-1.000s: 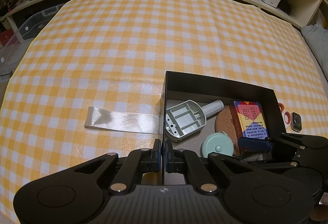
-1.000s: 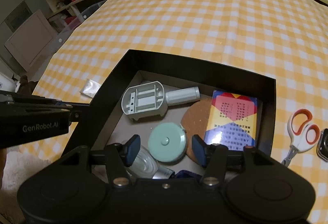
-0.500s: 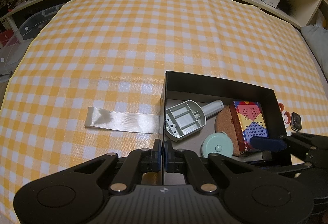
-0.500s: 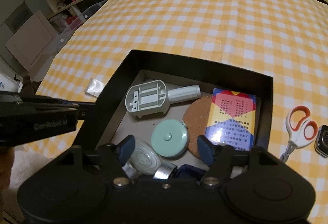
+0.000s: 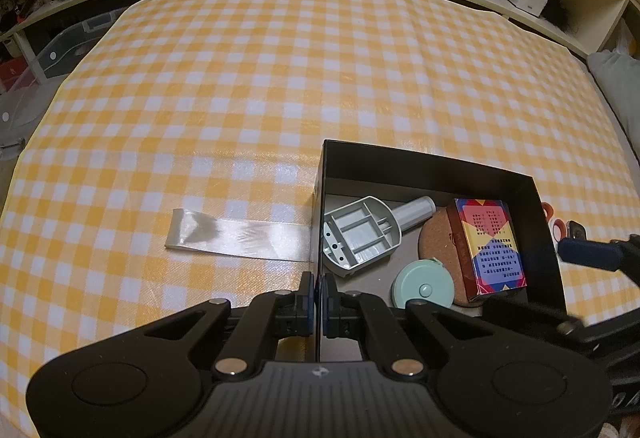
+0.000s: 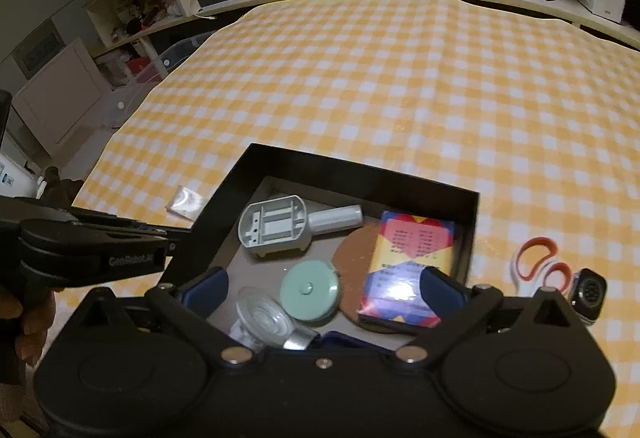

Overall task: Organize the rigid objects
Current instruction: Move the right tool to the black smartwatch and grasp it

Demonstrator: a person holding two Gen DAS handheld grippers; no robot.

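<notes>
While I hold left gripper [image 5: 319, 296] clamped on black box [image 5: 432, 167] wall, right gripper [image 6: 324, 288] hovers wide open above it. I count five items inside: scoop [image 6: 276, 228], tape measure [image 6: 309, 290], coaster [image 6: 354, 258], card box [image 6: 408, 274], suction cup [image 6: 260, 316]. Outside, right: one scissors [image 6: 538, 264], one watch [image 6: 588, 294].

Both wrist cameras look down and forward, close over the black box [image 5: 436, 173] [image 6: 360, 173]: left from its near-left wall, right from its near edge.

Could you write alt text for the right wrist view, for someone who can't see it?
An open right gripper hovers over a black box holding a grey plastic tool, mint tape measure and colourful carton; scissors and a smartwatch lie outside on a yellow checked tablecloth.
</notes>
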